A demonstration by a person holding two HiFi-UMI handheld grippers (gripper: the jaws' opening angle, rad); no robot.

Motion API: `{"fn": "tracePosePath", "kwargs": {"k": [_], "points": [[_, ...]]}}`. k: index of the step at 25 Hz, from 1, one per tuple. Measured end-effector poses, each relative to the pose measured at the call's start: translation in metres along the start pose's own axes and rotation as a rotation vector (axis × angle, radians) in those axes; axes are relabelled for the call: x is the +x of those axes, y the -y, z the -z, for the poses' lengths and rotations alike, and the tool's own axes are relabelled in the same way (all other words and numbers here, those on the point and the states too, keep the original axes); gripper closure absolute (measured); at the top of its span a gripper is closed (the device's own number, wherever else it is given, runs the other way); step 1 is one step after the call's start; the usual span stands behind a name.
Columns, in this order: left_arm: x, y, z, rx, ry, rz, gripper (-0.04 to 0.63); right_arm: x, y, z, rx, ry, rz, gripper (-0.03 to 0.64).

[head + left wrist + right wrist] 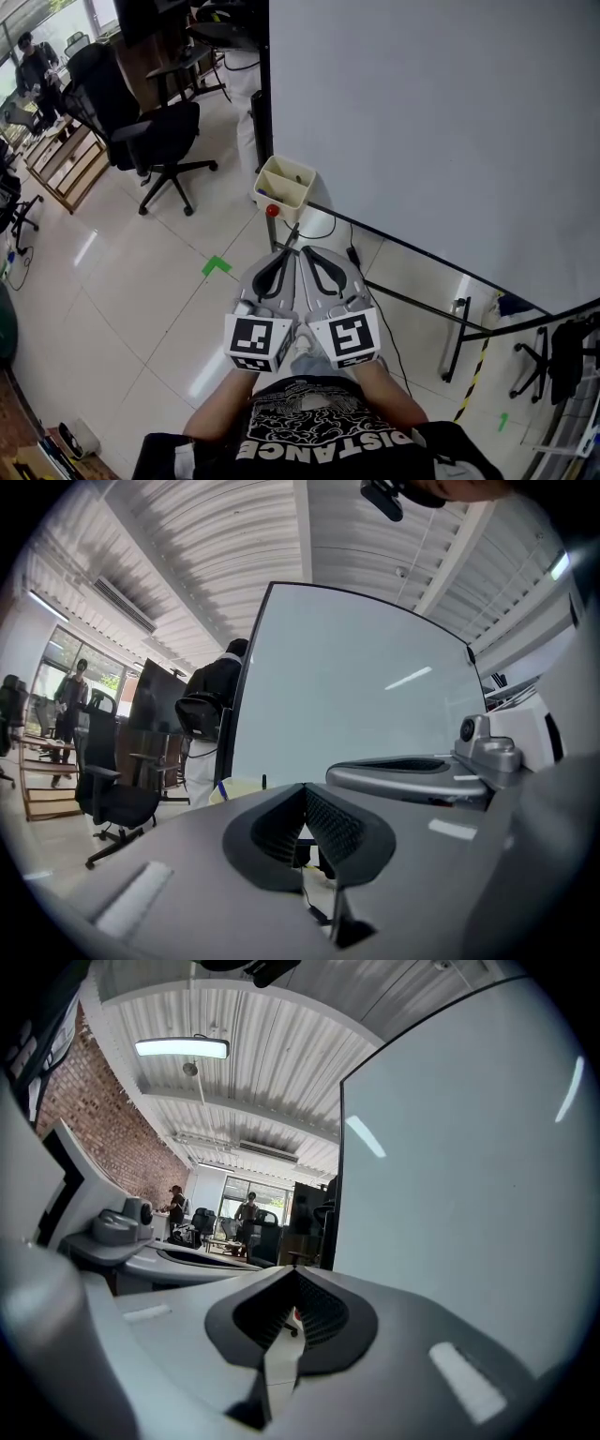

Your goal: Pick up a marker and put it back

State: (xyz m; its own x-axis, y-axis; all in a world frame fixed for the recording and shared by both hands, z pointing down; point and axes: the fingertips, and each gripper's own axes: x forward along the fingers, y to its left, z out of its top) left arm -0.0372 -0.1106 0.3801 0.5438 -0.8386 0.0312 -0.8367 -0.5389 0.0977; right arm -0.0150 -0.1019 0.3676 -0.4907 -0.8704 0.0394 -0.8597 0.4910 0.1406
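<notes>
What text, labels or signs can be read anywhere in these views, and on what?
"DISTANCE": on the person's black shirt, upside down in the head view; the graphic above it is unreadable.
Marker cubes: coded squares only, no letters.
Nothing else is readable.

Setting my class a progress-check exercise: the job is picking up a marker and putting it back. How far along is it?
Done: nothing visible yet; the left gripper and right gripper are both shut and empty. In hand: side by side, they point toward the cream holder beside the whiteboard. Left: take a marker, then return it.
</notes>
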Motion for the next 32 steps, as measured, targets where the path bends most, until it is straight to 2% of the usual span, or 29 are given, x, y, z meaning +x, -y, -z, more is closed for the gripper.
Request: {"fn": "tracePosePath", "kwargs": {"k": [14, 32], "points": [[0.054, -0.023, 0.007, -0.008, -0.02, -0.036, 0.589, 0.053, 0.042, 0.013, -0.006, -0.014, -0.037, 0.619], [0.089, -0.05, 0.006, -0.003, -0.015, -0.112, 0.589, 0.108, 0.068, 0.033, -0.039, -0.043, -0.099, 0.568]]}}
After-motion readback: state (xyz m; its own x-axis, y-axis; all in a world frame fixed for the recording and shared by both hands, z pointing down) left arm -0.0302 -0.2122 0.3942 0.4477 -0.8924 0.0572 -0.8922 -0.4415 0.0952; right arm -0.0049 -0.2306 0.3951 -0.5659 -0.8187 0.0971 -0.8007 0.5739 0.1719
